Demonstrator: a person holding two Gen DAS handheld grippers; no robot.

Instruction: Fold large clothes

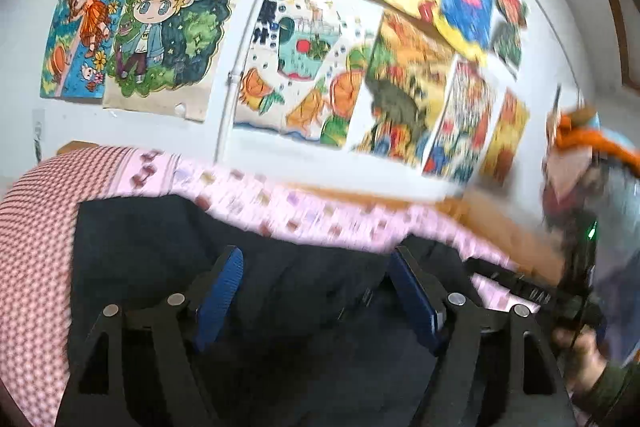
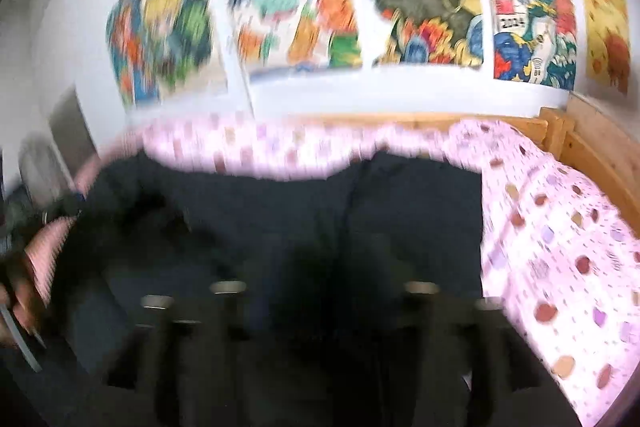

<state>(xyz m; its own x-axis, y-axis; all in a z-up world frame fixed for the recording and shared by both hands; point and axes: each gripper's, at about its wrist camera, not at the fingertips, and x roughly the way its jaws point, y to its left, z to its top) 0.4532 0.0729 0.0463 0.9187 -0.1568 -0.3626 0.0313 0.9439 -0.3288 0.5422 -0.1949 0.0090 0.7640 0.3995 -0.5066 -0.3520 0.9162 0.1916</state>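
Note:
A large dark navy garment (image 1: 168,239) lies spread on a bed with a pink patterned sheet (image 1: 280,207). My left gripper (image 1: 316,291) is open just above the garment, its blue-padded fingers (image 1: 220,291) wide apart and empty. In the right wrist view the same dark garment (image 2: 400,211) fills the middle, and the frame is badly blurred. My right gripper (image 2: 320,307) is a dark smear against the dark cloth; its fingers cannot be made out. The right gripper also shows at the right edge of the left wrist view (image 1: 576,291), held by a hand.
A white wall (image 1: 24,27) covered with colourful drawings (image 1: 168,27) rises behind the bed. A wooden bed frame (image 2: 592,147) runs along the back and right. The pink sheet (image 2: 560,247) is bare to the right of the garment.

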